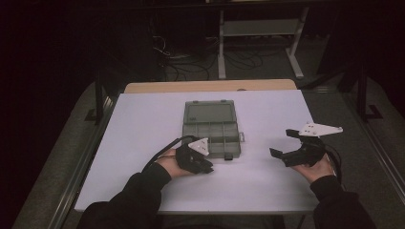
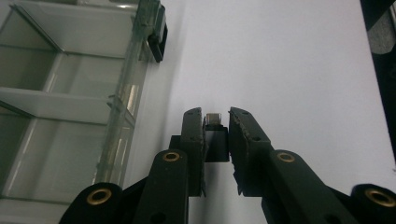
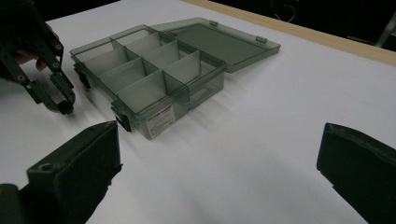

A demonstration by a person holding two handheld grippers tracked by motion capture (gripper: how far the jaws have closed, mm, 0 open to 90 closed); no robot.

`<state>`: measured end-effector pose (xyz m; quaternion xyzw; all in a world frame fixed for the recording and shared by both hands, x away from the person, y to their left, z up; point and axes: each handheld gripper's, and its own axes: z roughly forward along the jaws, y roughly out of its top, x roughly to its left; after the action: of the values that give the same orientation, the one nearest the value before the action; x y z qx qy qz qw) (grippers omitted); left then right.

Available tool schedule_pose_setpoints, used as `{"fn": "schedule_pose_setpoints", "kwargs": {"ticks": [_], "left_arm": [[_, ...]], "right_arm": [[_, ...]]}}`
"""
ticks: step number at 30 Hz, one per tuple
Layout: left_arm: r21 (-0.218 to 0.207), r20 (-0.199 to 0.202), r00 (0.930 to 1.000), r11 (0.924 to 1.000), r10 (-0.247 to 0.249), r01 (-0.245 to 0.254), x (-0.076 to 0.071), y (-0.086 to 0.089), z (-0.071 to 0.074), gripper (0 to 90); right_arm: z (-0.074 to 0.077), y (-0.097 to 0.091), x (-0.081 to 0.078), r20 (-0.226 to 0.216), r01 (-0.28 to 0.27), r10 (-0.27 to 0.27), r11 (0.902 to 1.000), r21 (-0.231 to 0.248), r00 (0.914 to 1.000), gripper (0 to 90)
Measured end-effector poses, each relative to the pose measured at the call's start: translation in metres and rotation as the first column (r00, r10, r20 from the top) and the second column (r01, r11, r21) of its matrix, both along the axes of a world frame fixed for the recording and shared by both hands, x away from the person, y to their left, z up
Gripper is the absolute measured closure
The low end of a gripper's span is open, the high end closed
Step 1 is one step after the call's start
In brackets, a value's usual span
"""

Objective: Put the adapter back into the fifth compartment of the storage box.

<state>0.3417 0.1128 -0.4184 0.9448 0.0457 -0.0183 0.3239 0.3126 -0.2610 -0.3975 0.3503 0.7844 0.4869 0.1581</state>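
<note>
While the left tool [image 2: 215, 122] pinches a small black part [image 2: 215, 142] (right tool [image 3: 219, 172] gaping, empty), lift straight, then clear the organizer box [image 2: 70, 93] wall.

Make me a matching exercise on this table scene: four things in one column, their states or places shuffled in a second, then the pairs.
1. left hand-held gripper
2. right hand-held gripper
3. translucent grey plastic compartment box
4. small black block with a metal tip

A. lid laid open
B. jaws wide apart, nothing between them
C. pinched between two jaws
D. shut on a small item beside the box

Pairs: 1-D, 2-B, 3-A, 4-C
</note>
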Motion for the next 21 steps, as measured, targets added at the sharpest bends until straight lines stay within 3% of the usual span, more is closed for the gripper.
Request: {"fn": "schedule_pose_setpoints", "kwargs": {"ticks": [21], "left_arm": [[-0.058,0.003,0.9997,0.998,0.026,-0.026,0.008,0.014,0.027,76.2]], "right_arm": [[0.0,0.0,0.0,-0.003,-0.002,0.002,1.0,0.001,1.0,0.0]]}}
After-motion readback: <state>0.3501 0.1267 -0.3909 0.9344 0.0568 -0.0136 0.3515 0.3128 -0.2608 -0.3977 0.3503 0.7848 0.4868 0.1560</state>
